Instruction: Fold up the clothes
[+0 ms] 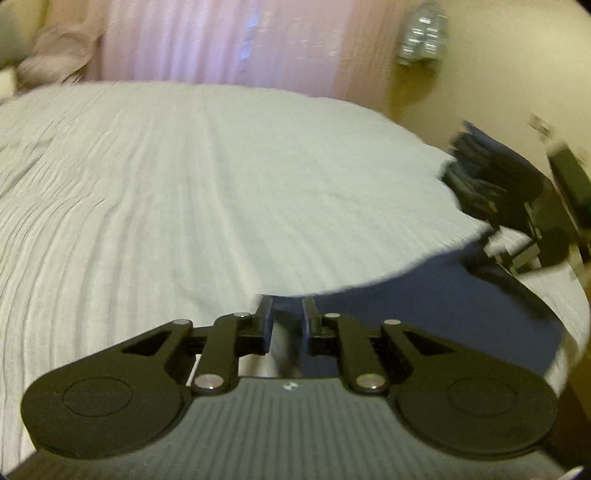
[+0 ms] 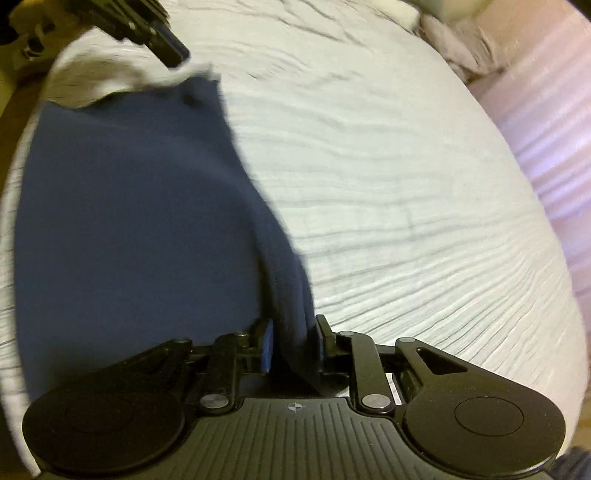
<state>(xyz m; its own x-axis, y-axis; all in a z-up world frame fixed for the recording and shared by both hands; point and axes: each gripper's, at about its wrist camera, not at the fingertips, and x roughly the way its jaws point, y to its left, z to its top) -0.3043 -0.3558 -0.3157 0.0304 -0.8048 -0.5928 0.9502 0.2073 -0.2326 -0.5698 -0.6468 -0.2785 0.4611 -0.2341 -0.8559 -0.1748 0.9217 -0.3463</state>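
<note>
A navy garment lies spread on a white ribbed bedspread. My right gripper is shut on a thick fold of its near edge, which fills the gap between the fingers and runs taut away from them. At the far end of that edge, my left gripper sits at the garment's corner, next to bunched white cloth. In the left wrist view, my left gripper has only a narrow gap, shut on the garment edge. The right gripper's black body is blurred at the right.
The bedspread stretches wide beyond the garment. A pink curtain hangs behind the bed. A pale pinkish cloth heap lies at the far corner. A shiny silver object is on the yellow wall. The bed's edge runs close by both grippers.
</note>
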